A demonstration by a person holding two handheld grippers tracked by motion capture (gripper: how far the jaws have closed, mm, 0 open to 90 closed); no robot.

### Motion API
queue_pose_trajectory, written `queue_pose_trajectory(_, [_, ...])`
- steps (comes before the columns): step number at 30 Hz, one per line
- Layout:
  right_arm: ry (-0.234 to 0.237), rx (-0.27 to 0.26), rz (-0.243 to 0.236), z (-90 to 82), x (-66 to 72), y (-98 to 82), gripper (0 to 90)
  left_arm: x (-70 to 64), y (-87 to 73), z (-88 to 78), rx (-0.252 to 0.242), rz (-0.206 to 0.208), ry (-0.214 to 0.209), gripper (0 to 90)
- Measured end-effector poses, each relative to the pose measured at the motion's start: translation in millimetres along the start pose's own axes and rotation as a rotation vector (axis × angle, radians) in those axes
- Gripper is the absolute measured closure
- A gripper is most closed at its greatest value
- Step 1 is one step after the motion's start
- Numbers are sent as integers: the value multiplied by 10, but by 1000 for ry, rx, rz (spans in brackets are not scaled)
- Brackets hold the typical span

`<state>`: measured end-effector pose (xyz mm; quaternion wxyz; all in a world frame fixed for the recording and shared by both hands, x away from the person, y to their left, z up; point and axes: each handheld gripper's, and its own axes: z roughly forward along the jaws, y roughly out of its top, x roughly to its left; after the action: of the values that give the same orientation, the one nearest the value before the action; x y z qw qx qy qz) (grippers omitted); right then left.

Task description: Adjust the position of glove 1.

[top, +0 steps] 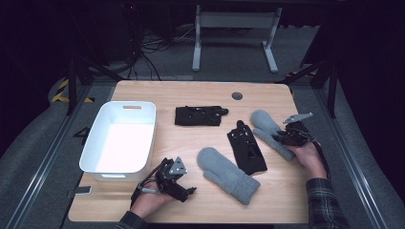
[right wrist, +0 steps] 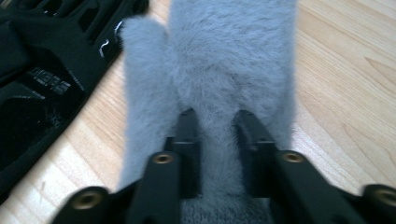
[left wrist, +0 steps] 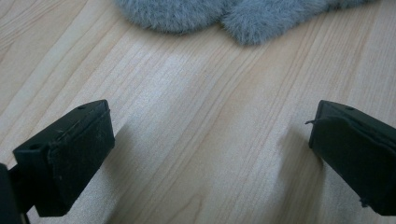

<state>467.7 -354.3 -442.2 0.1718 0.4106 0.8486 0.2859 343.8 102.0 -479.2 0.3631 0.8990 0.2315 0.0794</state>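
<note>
Fuzzy grey fleece mitten (right wrist: 219, 70) lies on smooth pale wood table (right wrist: 345, 70).

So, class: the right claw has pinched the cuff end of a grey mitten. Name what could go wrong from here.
1. The right claw bites only a fold of fluffy pile on the grey mitten, so the mitten may slip out on lifting.
2. The black glove lies right beside it and could be dragged along.
3. The white bin sits across the table, a long carry past the second grey mitten.

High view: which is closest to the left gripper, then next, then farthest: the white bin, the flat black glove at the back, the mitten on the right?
1. White bin, just left and behind.
2. Flat black glove, at the back middle.
3. Right mitten, far right.
</note>
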Motion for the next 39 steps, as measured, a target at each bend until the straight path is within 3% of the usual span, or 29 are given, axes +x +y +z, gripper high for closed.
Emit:
queue_pose_trajectory(6, [19,-17,4,-33,-33,-2,838,-1,3,1,0,-1,3,4])
queue_pose_trajectory(13, [48,-83,43,-232,-106,-12,851,-2,4,2,0,-2,4,4])
queue_pose_trajectory(20, [56,-136,59,-448,-66,31,851,-1,5,2,1,-1,4,4])
queue_pose_trajectory(31, [73,-130,76,-616,133,35,850,-6,7,1,4,-3,8,1])
queue_pose_trajectory(39, [104,-145,57,-724,344,64,851,-6,7,2,4,-3,8,1])
